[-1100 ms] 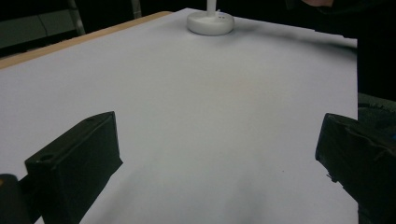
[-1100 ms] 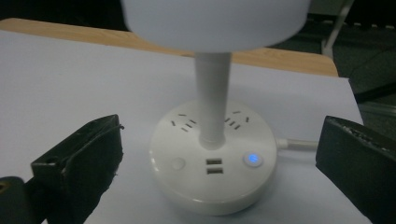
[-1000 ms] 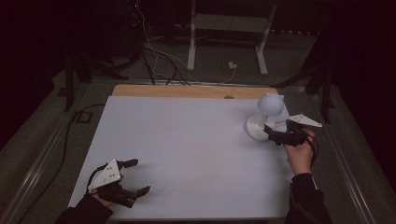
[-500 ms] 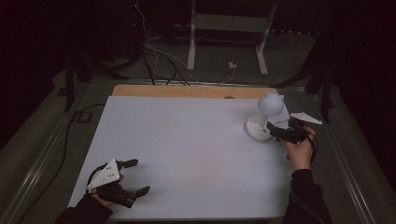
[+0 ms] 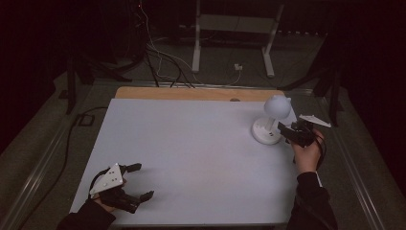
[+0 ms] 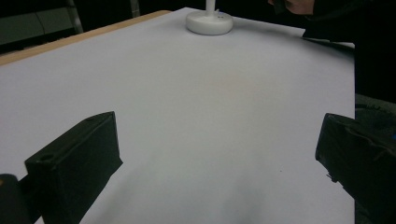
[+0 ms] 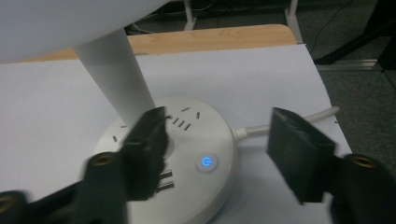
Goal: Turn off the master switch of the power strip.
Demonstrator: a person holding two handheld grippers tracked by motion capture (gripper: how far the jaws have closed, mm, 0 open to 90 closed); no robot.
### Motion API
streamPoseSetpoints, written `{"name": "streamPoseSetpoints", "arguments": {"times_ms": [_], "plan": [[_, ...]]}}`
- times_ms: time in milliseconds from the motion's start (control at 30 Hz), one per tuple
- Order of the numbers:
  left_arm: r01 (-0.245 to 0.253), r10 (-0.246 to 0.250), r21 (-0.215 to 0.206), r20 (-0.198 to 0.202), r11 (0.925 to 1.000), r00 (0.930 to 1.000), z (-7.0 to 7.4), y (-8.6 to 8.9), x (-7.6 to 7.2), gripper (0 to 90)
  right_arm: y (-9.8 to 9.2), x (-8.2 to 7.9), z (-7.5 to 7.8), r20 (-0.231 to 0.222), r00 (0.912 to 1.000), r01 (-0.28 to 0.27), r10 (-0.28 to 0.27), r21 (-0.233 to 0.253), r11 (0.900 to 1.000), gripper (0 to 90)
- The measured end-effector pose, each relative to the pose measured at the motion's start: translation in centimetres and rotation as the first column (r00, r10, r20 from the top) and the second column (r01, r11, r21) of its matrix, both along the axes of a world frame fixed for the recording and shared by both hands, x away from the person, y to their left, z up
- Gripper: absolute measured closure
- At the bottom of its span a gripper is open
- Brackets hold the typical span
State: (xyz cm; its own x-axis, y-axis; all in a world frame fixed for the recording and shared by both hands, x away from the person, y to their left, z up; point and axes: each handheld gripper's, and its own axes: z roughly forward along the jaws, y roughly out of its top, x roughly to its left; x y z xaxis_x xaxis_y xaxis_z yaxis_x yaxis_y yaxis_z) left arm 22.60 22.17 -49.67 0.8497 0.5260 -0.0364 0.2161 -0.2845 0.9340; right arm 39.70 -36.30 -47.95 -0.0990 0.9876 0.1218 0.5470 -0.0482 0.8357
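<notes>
Low at the near left corner of the white rectangular table top, the left gripper is held in a hand and rests well apart from the white round-based desk lamp at the far right. Its black jaws are spread wide, with nothing between them but bare table surface, as is seen in the left gripper view, where the left gripper frames the white sheet and the lamp's round base is seen far off near the top edge. A grey three-cornered plate is carried on top of this gripper.

Further right, the lamp is stood upright near the table's far right edge, close to a strip of bare wooden board that is left uncovered behind the white top. A round white globe head is borne on a slim white stem above the flat disc base.

Just right of the lamp, the right gripper is held in the other hand, pointed at the base. In the right gripper view the right gripper is shown with its jaws apart and nothing clamped; the left-side jaw is seen in front of the foot of the stem and the base top, though contact cannot be told. Between the jaws a small round button with a blue lit power symbol is seen on the base, with socket slots beside the stem and a white cord led out from the base's right side.
</notes>
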Motion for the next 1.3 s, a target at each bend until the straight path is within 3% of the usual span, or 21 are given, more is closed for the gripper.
{"name": "streamPoseSetpoints", "arguments": {"times_ms": [200, 267, 467, 600, 700, 833, 1300], "plan": [[0.001, -0.001, 0.002, 0.000, 1.0000, 1.0000, 0.0, 0.0, 0.0, 0.4, 0.2, -0.1, 0.0, -0.003, 0.9998, 0.020, -0.020, -0.003, 1.000, 59.3], [0.000, 0.000, 0.003, 0.000, 1.0000, 1.0000, 0.0, 0.0, 0.0, 0.4, 0.5, -0.1, -0.2, -0.009, 0.9994, 0.033, -0.033, -0.022, 0.999, 68.7], [0.003, -0.003, 0.007, -0.003, 1.0000, 1.0000, 0.0, -0.1, 0.0, 0.4, 0.7, -0.1, -0.4, -0.008, 0.9990, 0.044, -0.044, -0.019, 0.999, 79.8], [0.002, -0.002, 0.006, -0.002, 1.0000, 1.0000, 0.0, -0.1, 0.0, 0.4, 1.0, 0.0, -0.8, 0.001, 0.9990, 0.044, -0.044, -0.051, 0.998, 89.0], [0.003, -0.003, 0.007, 0.000, 1.0000, 1.0000, 0.0, -0.1, 0.0, 0.4, 1.2, 0.0, -1.0, -0.001, 0.9994, 0.035, -0.035, -0.056, 0.998, 90.0], [0.003, -0.003, 0.007, -0.002, 1.0000, 1.0000, 0.0, -0.1, 0.0, 0.4, 1.6, 0.1, -1.6, 0.000, 0.9997, 0.025, -0.025, -0.109, 0.994, 90.0], [0.004, -0.004, 0.008, -0.002, 1.0000, 1.0000, 0.0, -0.1, 0.0, 0.4, 2.0, 0.4, -2.8, -0.008, 0.9998, 0.018, -0.019, -0.142, 0.990, 90.0]]}}
